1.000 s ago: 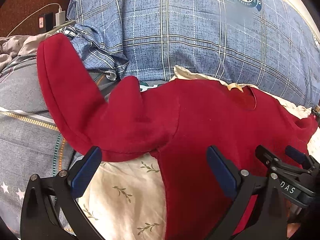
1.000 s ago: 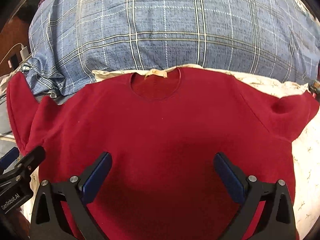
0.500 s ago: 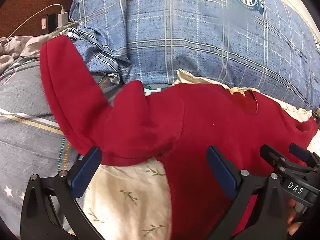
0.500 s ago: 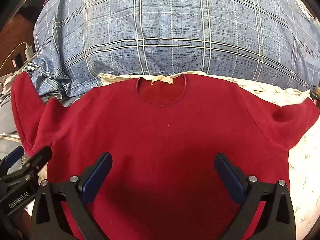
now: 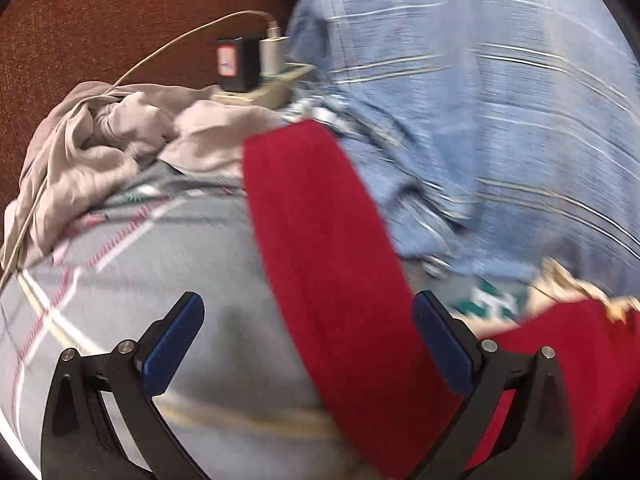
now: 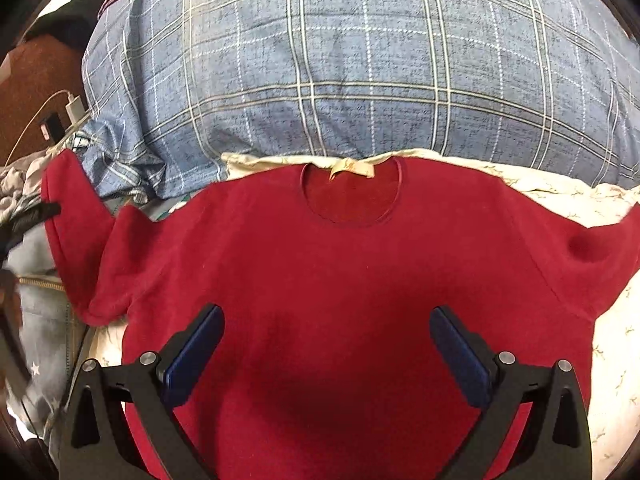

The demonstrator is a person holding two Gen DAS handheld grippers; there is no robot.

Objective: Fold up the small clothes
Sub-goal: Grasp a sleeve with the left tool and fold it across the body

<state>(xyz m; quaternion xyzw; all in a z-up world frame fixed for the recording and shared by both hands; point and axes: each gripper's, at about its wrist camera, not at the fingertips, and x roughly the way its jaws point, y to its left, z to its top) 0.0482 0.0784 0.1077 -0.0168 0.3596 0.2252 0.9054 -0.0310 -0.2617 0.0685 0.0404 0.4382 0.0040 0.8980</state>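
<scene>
Two open grippers, left gripper (image 5: 308, 344), right gripper (image 6: 326, 354), one red shirt (image 6: 340, 280)

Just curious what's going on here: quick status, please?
Left gripper open over the red sleeve. Right gripper open above the red sweater, spread flat, unfolded. Blue plaid pillow borders the collar; nothing blocking.

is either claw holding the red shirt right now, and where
Nothing is held. The left claw is open over the red shirt's sleeve; the right claw is open over its body.
</scene>
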